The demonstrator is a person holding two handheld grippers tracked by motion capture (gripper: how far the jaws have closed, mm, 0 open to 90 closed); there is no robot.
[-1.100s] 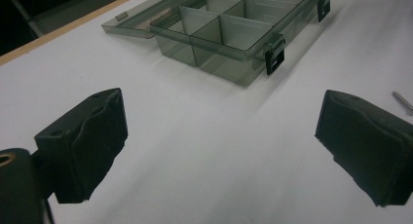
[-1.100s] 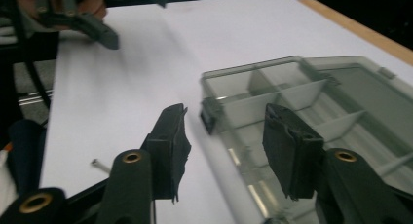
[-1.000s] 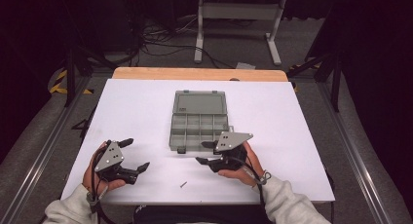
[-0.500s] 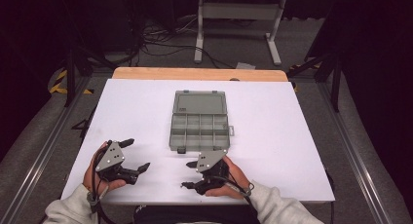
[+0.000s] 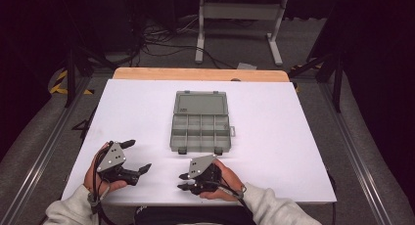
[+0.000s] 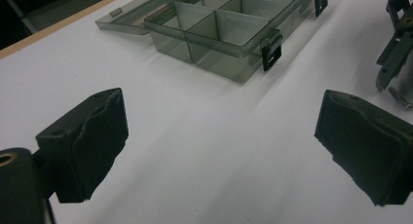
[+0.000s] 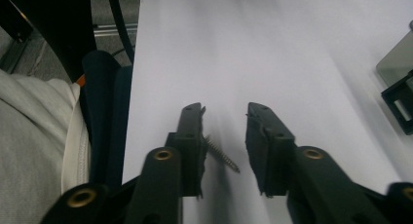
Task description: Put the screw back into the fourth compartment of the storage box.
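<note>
1. While the white table (image 5: 274,137) spans a dark room with cables (image 5: 156,36) on the far floor, the open organizer box (image 5: 201,122) sits mid-table.
2. Right gripper (image 7: 225,112), jaws partly apart, straddles a screw (image 7: 221,156) at the near edge, gripping nothing.
3. Left gripper (image 6: 219,151) gapes wide, empty.

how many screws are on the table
1. The screw lies on the white table between the right gripper's open jaws, by the near edge. The organizer box compartments look empty, though small parts could be hidden.
</note>
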